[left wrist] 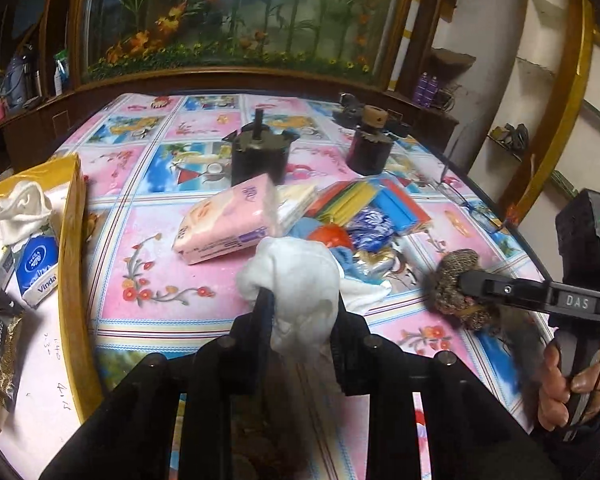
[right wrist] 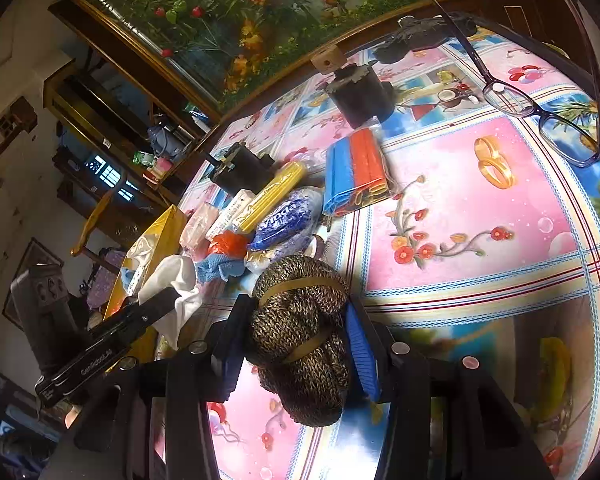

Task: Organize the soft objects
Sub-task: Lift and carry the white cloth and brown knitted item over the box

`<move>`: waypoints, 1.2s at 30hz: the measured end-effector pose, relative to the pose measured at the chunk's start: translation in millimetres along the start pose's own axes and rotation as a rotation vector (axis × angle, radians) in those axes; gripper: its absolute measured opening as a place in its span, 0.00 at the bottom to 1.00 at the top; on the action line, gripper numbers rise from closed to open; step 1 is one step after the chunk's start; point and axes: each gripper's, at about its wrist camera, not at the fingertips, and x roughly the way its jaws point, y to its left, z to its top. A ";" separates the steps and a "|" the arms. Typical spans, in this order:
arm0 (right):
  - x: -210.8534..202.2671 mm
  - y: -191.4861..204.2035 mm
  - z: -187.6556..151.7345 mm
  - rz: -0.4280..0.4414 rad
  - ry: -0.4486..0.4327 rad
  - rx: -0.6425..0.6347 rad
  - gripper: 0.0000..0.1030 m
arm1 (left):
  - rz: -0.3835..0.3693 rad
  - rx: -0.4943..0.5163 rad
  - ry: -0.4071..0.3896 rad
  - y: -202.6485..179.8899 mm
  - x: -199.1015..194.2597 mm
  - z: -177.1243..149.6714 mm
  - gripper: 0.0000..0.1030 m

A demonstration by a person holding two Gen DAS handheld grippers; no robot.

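The left hand-held gripper [left wrist: 296, 312] pinches a white cloth [left wrist: 296, 280]; the right hand-held gripper [right wrist: 300, 344] clamps a knitted bundle [right wrist: 304, 340] (both hang loose, so either may slip out).

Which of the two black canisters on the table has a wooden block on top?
The right-hand black canister, near the far table edge. A tan wooden block caps it; the left black canister shows only a thin dark rod.

White sock [left wrist: 296, 280]; brown-and-tan speckled knit bundle [right wrist: 300, 332] banded in mustard. Pink tissue pack [left wrist: 224, 220], blue-and-white Vinda pack [right wrist: 286, 220], blue, orange and yellow rolled bags [right wrist: 358, 172]. Pink and blue tablecloth [right wrist: 480, 208] with red flowers, gold rings, striped borders. Gold-yellow box [left wrist: 74, 200].
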 end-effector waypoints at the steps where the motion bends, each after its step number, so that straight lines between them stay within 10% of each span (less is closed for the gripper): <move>1: -0.2 1.5 -0.1 0.004 -0.002 -0.007 0.49 | -0.015 -0.008 -0.008 -0.6 -1.4 -0.6 0.24; 36: -4.6 31.8 -13.6 0.034 -0.070 -0.057 0.49 | -0.074 -0.029 -0.046 8.5 -36.5 -13.2 0.24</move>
